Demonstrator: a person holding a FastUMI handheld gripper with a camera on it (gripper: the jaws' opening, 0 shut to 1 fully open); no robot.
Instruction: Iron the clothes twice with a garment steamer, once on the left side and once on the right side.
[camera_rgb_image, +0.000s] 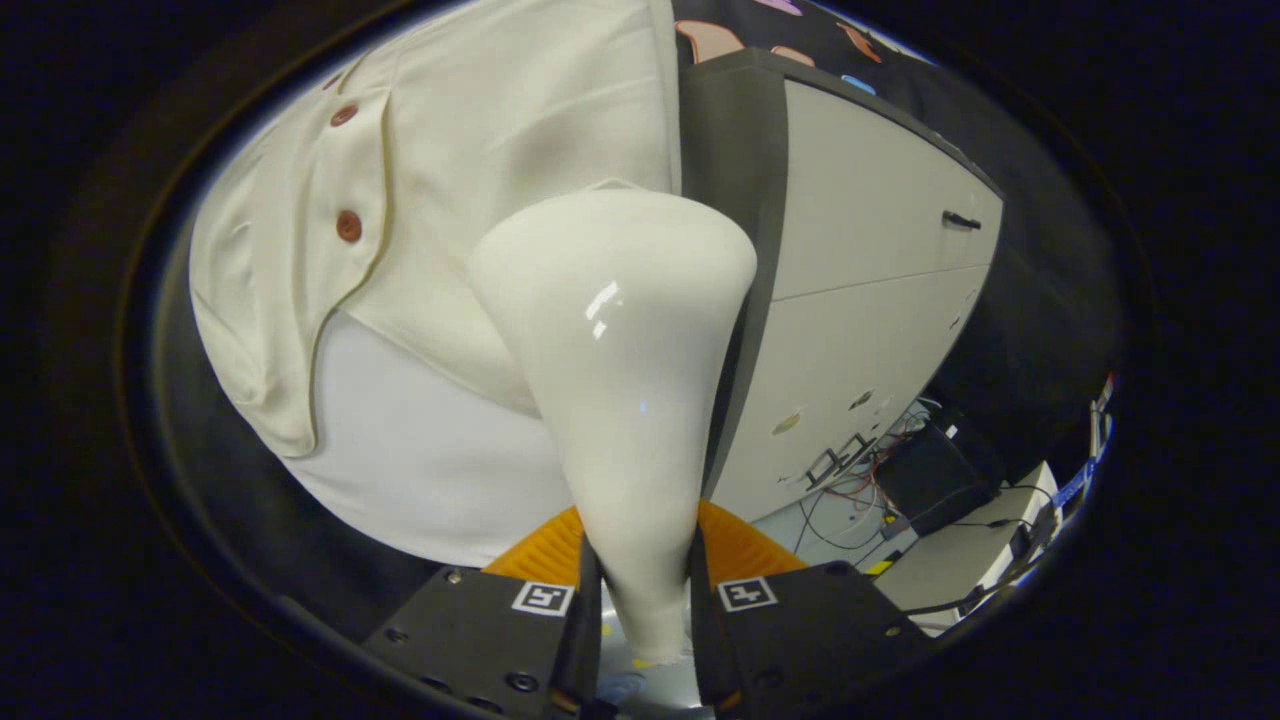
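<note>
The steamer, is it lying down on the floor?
No, the steamer is held up between the gripper fingers, its wide head against the cream shirt.

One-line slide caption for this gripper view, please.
Gripper shut on garment steamer, its head against the cream buttoned shirt, beside a grey cabinet.
</note>
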